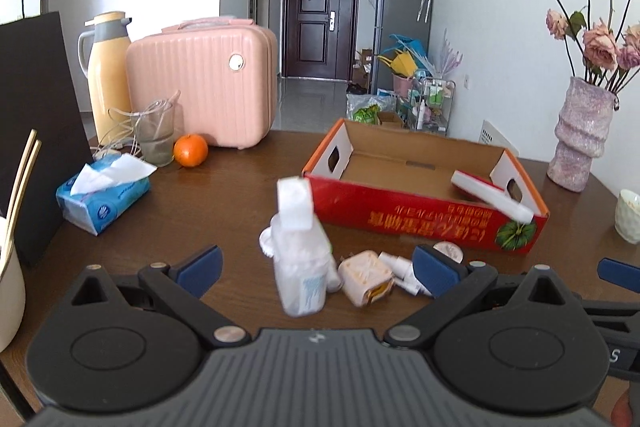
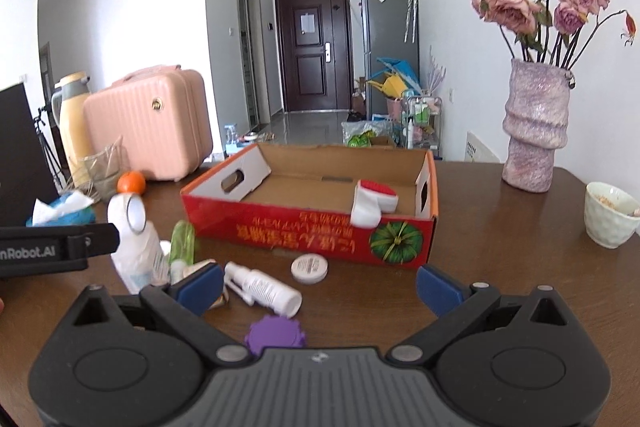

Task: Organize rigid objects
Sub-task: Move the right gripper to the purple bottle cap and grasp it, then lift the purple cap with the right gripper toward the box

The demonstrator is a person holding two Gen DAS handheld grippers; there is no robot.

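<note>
I am seeing a pink suitcase (image 1: 202, 87) standing by a yellow jug (image 1: 107, 71), and dry roses sitting in a vase (image 2: 534, 131).

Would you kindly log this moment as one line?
left tongs: open | right tongs: open | red cardboard box: holds one white-and-red item | white spray bottle: lying on brown table

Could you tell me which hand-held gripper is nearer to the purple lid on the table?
Right. The right hand-held gripper is open, with the purple lid just below its fingers. The left hand-held gripper is open around the white bottle, further left.
</note>
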